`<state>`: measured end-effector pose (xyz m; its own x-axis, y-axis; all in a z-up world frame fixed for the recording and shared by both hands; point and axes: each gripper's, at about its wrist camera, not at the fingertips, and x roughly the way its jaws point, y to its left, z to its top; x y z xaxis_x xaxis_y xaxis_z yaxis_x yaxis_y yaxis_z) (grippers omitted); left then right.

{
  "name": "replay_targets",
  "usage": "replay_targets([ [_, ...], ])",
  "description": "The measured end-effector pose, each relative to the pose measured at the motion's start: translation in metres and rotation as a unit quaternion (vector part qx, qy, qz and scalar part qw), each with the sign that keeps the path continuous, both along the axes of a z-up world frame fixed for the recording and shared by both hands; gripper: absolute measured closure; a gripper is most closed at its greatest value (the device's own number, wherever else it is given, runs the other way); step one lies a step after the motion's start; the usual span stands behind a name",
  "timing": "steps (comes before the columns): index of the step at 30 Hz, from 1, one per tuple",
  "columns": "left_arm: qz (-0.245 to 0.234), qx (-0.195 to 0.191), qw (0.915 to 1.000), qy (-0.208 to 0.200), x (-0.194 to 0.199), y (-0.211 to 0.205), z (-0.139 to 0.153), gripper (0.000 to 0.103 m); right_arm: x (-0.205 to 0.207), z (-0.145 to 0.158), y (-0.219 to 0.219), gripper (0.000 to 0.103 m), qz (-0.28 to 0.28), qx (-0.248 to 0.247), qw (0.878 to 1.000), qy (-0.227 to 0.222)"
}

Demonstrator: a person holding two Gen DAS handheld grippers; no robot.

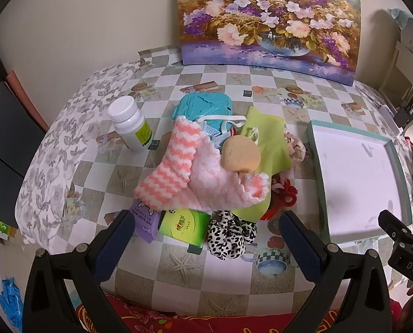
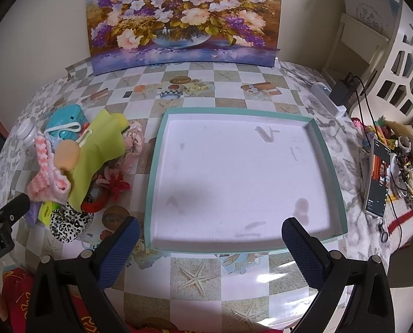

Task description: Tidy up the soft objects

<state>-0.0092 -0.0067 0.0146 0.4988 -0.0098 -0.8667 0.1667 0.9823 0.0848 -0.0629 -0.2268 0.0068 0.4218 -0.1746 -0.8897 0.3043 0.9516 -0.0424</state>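
A heap of soft things lies mid-table in the left wrist view: a pink and white striped knit cloth [image 1: 178, 166], a round tan sponge [image 1: 241, 154], a lime green cloth [image 1: 264, 138], a leopard-print scrunchie [image 1: 230, 234] and a red scrunchie [image 1: 282, 197]. My left gripper [image 1: 206, 245] stands open just in front of the heap, holding nothing. The shallow teal-rimmed tray [image 2: 328, 155] with a white floor lies to the right. My right gripper [image 2: 210, 245] is open at the tray's near edge, with nothing between its fingers. The same heap [image 2: 76, 161] shows left of the tray.
A white pill bottle [image 1: 131, 125], a teal plastic case [image 1: 203, 106], a green tissue pack [image 1: 185, 224] and a purple wipes pack [image 1: 144, 217] sit among the heap. A flower painting [image 2: 184, 16] leans on the back wall. A phone [image 2: 378, 183], cables and clutter lie at the right edge.
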Motion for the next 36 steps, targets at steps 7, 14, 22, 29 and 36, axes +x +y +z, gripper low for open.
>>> replay_targets([
  [7,-0.009,0.01,0.9998,-0.014,-0.0034,-0.0046,0.0036,0.0,-0.0007,0.0008,0.0003,0.0,-0.001,-0.004,1.0,-0.002],
  [14,-0.008,0.013,0.9998,-0.015,-0.0039,-0.0057,0.0032,0.0,-0.0012,0.0015,-0.0007,0.0,-0.004,-0.006,1.0,-0.003],
  [22,-0.007,0.014,0.9998,-0.015,-0.0037,-0.004,0.0024,0.0,-0.0012,0.002,-0.0011,0.0,-0.005,-0.007,1.0,-0.004],
  [29,-0.003,0.013,0.9998,-0.013,-0.0044,-0.0021,0.0018,0.0,-0.0013,0.0022,-0.001,0.0,-0.005,-0.007,1.0,-0.005],
  [36,-0.003,0.013,0.9998,-0.013,-0.0042,-0.0018,0.0019,0.0,-0.0015,0.0024,-0.001,0.0,-0.005,-0.007,1.0,-0.005],
])
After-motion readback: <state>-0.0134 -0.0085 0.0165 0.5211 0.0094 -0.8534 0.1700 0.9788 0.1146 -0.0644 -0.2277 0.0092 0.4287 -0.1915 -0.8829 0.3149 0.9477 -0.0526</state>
